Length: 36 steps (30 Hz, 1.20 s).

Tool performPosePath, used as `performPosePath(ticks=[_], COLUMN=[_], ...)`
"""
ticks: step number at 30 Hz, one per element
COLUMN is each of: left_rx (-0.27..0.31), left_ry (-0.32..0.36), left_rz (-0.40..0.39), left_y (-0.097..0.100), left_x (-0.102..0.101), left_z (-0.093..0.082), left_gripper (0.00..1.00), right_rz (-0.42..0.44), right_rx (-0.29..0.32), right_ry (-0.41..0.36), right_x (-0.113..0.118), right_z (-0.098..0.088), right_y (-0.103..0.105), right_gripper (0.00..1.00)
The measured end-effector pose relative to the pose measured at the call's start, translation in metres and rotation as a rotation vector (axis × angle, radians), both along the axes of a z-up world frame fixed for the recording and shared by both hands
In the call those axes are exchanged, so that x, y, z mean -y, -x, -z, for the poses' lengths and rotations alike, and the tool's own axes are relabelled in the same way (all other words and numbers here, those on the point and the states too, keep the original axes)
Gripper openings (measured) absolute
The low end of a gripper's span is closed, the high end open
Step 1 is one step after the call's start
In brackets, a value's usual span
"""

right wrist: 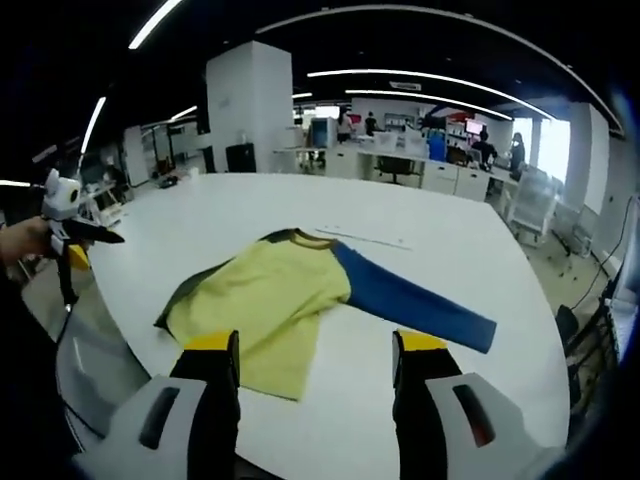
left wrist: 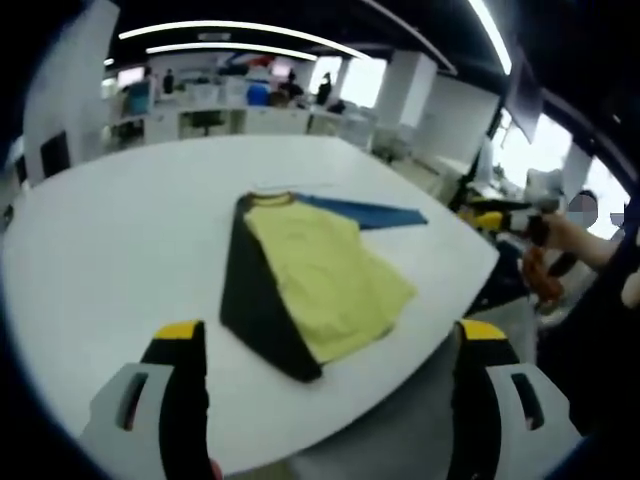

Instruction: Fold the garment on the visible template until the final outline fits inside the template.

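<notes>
A long-sleeved shirt [left wrist: 325, 275] lies on the white table [left wrist: 130, 230], with a yellow body, a dark collar and a blue sleeve [left wrist: 365, 213] stretched out flat. Its dark sleeve side [left wrist: 255, 300] is folded along the yellow body. My left gripper [left wrist: 330, 330] stands open just short of the shirt's hem, nothing between its yellow-tipped fingers. In the right gripper view the shirt [right wrist: 265, 305] lies ahead with the blue sleeve [right wrist: 415, 305] running right. My right gripper [right wrist: 316, 342] is open above the near hem and holds nothing.
A thin faint line [right wrist: 370, 238] runs on the table behind the collar. The table's curved edge [left wrist: 470, 290] is close by. A hand holds the other gripper [left wrist: 515, 218] off that edge; in the right gripper view it is at the far left [right wrist: 68, 225]. Office desks stand behind.
</notes>
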<state>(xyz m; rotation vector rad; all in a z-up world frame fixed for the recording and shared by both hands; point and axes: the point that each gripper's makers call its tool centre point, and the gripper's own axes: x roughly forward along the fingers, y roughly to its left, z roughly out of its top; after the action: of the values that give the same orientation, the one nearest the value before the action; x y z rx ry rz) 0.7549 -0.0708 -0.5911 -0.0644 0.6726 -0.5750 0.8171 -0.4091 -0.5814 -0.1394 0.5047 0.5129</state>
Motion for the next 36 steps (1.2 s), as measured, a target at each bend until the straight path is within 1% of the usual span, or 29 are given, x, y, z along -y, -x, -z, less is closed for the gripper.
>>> performPosePath(ticks=[6,12,18,22,24,26,29,31,36], left_rx=[-0.002,-0.005,-0.003,0.002,0.005,0.004,0.003,-0.003,-0.012], left_ry=[-0.005,-0.009,-0.007,-0.006,-0.008,-0.006,-0.007,-0.009,-0.010], left_rz=[-0.010,-0.019,-0.026,-0.031,-0.033,-0.040,-0.042,-0.042,-0.039], left_y=[0.008,0.013,0.015,0.014,0.014,0.013,0.014,0.014,0.014], left_x=[-0.008,-0.013,-0.015,-0.018,-0.020,-0.022,-0.023,-0.024,-0.023], left_z=[-0.002,-0.001,-0.002,-0.004,-0.004,-0.005,-0.004,-0.002,0.001], left_gripper=[0.98,0.98,0.99,0.99,0.99,0.99,0.99,0.99,0.99], right_rz=[0.007,-0.003,-0.027,-0.037,-0.029,-0.006,0.007,0.014,0.013], right_rx=[0.009,0.025,0.023,0.035,0.034,0.023,0.021,0.017,0.012], right_ry=[-0.010,-0.023,-0.037,-0.069,-0.103,-0.129,-0.141,-0.154,-0.154], right_x=[0.004,0.001,-0.006,-0.009,-0.009,-0.005,-0.004,-0.005,-0.006], right_z=[-0.010,-0.021,-0.023,-0.028,-0.028,-0.026,-0.024,-0.023,-0.022], right_y=[0.008,0.013,0.017,0.019,0.018,0.015,0.013,0.012,0.015], right_gripper=[0.67,0.73,0.81,0.89,0.93,0.94,0.96,1.00,1.00])
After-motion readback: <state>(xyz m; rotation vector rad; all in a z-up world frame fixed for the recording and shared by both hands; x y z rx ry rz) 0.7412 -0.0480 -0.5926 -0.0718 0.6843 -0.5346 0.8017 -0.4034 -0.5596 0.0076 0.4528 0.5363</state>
